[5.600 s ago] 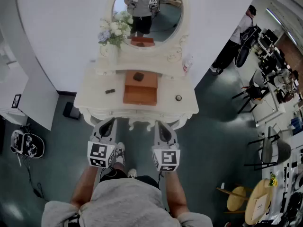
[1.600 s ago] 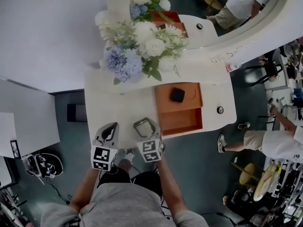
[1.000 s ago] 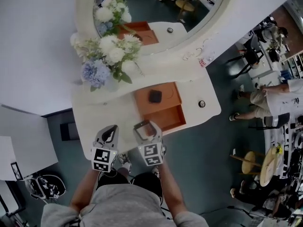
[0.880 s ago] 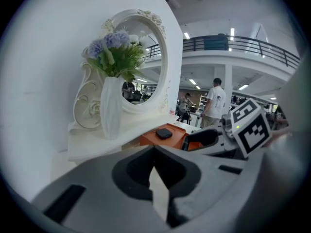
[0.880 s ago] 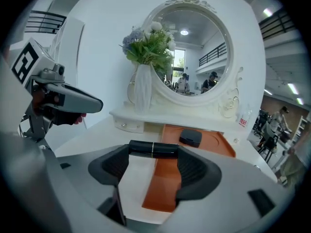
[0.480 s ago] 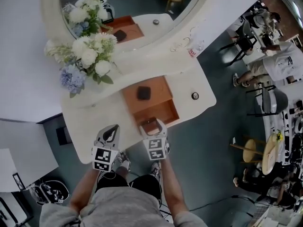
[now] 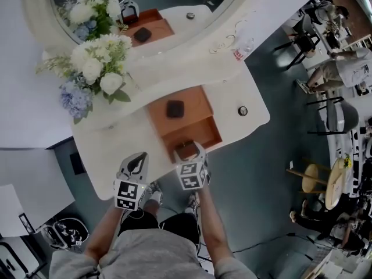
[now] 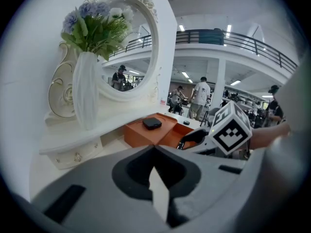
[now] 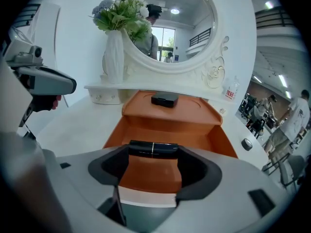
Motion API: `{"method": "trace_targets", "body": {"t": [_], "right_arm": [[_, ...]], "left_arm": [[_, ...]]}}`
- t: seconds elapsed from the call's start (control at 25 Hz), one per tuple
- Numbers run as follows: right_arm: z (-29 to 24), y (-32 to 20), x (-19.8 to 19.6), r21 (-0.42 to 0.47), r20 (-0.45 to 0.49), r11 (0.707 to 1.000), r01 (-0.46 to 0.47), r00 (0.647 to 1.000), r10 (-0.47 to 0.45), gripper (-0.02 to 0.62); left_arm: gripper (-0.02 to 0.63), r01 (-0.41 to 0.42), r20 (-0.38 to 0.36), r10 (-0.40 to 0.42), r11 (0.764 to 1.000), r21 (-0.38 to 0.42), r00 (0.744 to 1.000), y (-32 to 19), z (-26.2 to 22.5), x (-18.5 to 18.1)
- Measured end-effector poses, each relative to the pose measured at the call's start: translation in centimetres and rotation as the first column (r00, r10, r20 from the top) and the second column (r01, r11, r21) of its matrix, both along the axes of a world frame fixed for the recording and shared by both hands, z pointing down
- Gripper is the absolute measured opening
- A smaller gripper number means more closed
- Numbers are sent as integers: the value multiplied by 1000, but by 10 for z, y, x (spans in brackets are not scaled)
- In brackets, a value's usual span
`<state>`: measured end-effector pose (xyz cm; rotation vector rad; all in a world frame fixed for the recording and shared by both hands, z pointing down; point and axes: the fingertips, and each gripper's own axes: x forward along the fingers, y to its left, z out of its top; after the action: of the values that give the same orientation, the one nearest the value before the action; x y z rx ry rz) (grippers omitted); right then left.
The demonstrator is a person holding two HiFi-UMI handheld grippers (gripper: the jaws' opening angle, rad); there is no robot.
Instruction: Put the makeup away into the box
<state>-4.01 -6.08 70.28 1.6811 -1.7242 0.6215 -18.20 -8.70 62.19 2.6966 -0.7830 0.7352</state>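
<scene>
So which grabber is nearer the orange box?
Right. The right gripper, holding a black tube, is over the orange box; the left gripper is beside it, over the white table.

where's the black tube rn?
Right gripper view: the black tube is clamped crosswise in the right gripper, over the open front compartment of the orange box, nearer than the black compact on its raised back.

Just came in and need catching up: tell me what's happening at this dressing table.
A person at the dressing table holds a gripper in each hand. The right gripper is shut on a black tube, likely lipstick, crosswise over the open orange box's lower compartment. The left gripper is shut and empty beside it. A black compact sits on the box's upper level.
</scene>
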Motion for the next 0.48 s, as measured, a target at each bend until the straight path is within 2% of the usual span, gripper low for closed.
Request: {"method": "trace_targets", "body": {"t": [0.48], "right_arm": [[2,-2,-4,-1,26,1000,-9,1000,9,325]], "left_arm": [[0,15,3,-15,1000,-4,1000,2,3,-7]]}}
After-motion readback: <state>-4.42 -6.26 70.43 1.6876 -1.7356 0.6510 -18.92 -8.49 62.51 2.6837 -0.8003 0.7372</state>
